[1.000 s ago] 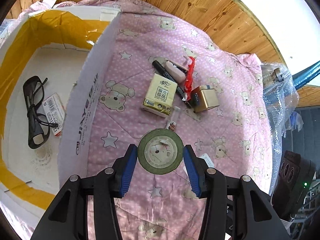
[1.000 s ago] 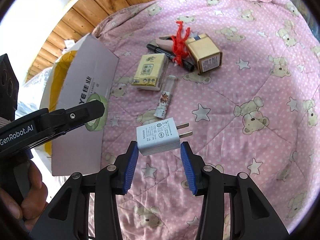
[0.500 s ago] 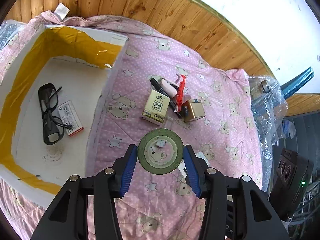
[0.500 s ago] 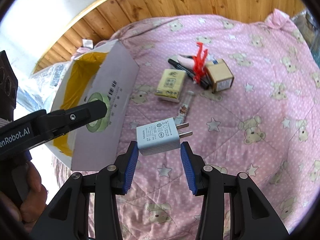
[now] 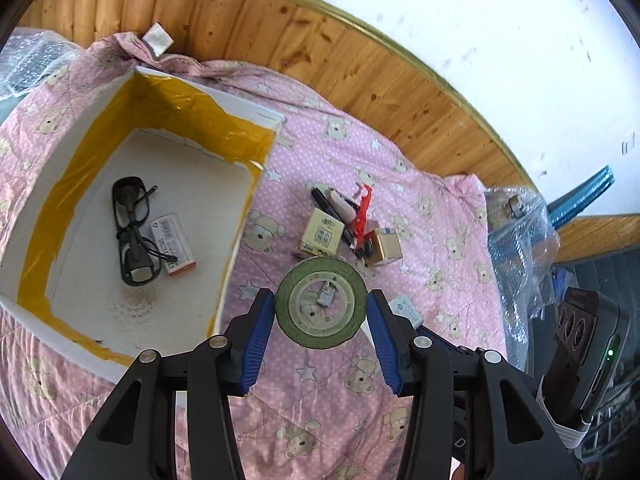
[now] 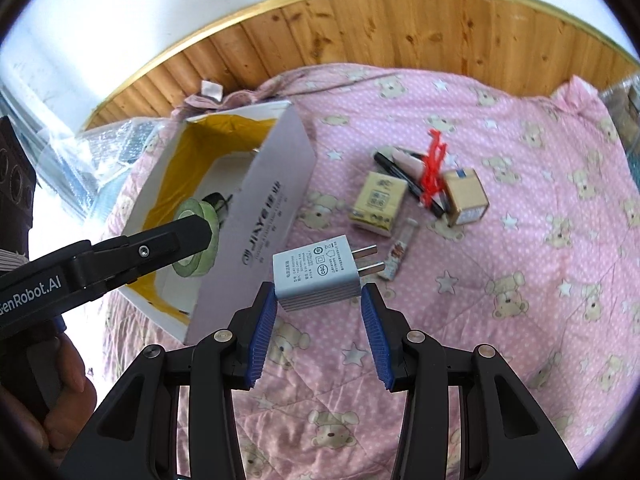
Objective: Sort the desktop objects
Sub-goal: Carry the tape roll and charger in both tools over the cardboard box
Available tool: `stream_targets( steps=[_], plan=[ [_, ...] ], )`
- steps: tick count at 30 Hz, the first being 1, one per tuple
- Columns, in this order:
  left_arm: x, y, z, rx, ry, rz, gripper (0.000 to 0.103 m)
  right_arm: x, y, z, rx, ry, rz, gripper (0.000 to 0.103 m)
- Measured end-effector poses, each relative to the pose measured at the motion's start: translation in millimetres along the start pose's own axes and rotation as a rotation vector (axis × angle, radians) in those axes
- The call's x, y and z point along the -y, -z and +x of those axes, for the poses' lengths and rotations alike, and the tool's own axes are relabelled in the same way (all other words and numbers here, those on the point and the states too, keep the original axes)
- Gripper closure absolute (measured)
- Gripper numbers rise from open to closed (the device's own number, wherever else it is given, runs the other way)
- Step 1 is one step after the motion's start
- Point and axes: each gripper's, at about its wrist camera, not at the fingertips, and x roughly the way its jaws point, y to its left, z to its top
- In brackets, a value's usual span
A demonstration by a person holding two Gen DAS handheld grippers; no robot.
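Left tongs (image 5: 321, 312) clamped on tape roll (image 5: 321, 302), up in the air beside the box (image 5: 168, 120). Right tongs (image 6: 319, 305) gripping charger (image 6: 315, 275) above the pink quilt (image 6: 520, 320). Glasses (image 5: 132, 228) plus a small pack (image 5: 173, 240) sitting in the box. Tissue pack (image 6: 378, 203), marker (image 6: 408, 182), gold box (image 6: 466, 196) clustered further out on the quilt.

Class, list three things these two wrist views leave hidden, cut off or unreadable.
1. Left wrist view: the small tube shows only through the green tape roll, which covers the rest.
2. Right wrist view: the box wall hides most of the glasses.
3. Right wrist view: the charger label print is too small to read.
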Motion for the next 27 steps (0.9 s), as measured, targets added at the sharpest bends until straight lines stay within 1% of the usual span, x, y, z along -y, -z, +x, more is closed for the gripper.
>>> stream_targets(
  steps=[13, 27],
  plan=[
    [-34, -1, -33, 0.074, 0.004, -0.077, 0.054, -52, -23, -7, 0.026, -0.025, -0.119, 0.057],
    [-88, -8, -63, 0.146, -0.017, -0.197, 0.054, -107, -46, 4, 0.027, -0.061, -0.224, 0.057]
  ],
)
